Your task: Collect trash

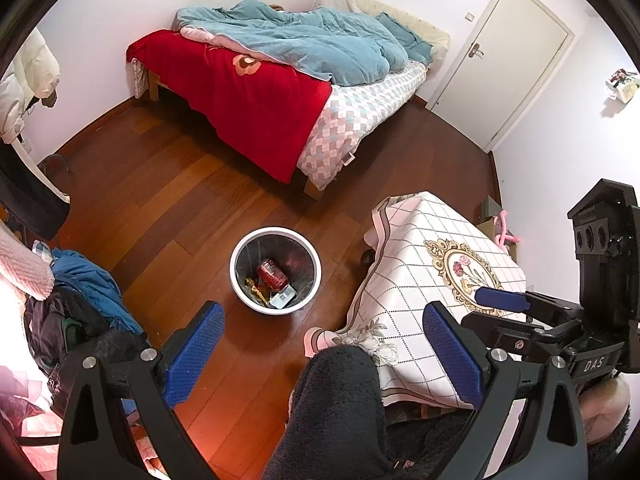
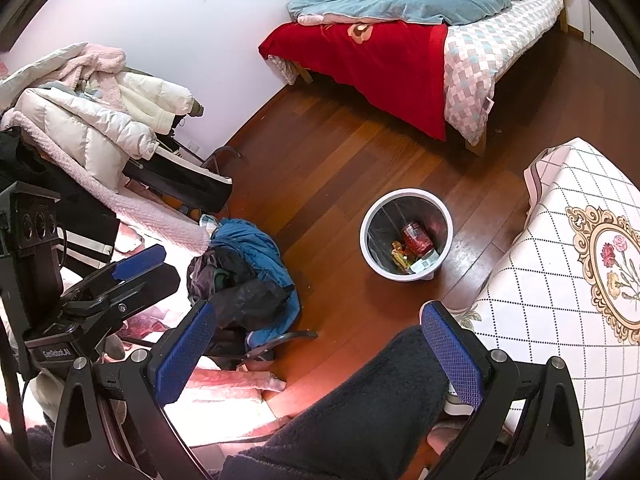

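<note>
Both tongs hang released and empty high above the floor, the left tongs (image 1: 324,356) and the right tongs (image 2: 320,356) each with blue pads spread wide. The white trash bin (image 1: 275,270) stands on the wooden floor beside the cloth-covered surface (image 1: 440,256), well below and ahead of both tongs, already holding a red can (image 1: 273,273) and wrappers. No loose trash shows on the floor or surface, so a slow sweep of the room seems the wise step before any reach.
</note>
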Demonstrator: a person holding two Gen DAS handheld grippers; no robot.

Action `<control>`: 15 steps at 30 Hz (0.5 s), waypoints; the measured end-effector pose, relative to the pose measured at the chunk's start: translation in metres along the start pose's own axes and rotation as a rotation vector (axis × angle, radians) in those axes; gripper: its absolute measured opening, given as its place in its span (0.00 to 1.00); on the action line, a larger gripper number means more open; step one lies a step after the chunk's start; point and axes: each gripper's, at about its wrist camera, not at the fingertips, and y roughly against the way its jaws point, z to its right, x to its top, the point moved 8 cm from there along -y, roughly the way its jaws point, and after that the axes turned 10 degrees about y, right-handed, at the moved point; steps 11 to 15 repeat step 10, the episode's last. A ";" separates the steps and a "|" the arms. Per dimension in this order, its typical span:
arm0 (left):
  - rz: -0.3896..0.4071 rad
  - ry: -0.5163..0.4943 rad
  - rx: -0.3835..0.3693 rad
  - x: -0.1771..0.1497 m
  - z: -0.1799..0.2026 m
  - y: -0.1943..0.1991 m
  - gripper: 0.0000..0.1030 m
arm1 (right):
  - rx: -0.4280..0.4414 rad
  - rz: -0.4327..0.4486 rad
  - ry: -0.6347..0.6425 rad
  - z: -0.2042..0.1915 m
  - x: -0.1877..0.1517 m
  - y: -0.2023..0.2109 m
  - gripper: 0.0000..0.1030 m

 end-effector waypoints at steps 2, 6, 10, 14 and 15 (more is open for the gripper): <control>-0.001 0.001 0.000 0.000 0.001 0.000 0.98 | 0.000 0.001 -0.001 0.000 -0.001 0.000 1.00; -0.001 0.001 -0.003 -0.001 0.002 0.000 0.98 | 0.006 -0.006 -0.005 0.002 -0.003 0.000 1.00; 0.002 0.006 -0.005 -0.002 0.001 -0.001 0.98 | 0.010 -0.010 -0.008 0.003 -0.004 0.000 1.00; 0.002 0.006 -0.005 -0.002 0.001 -0.001 0.98 | 0.010 -0.010 -0.008 0.003 -0.004 0.000 1.00; 0.002 0.006 -0.005 -0.002 0.001 -0.001 0.98 | 0.010 -0.010 -0.008 0.003 -0.004 0.000 1.00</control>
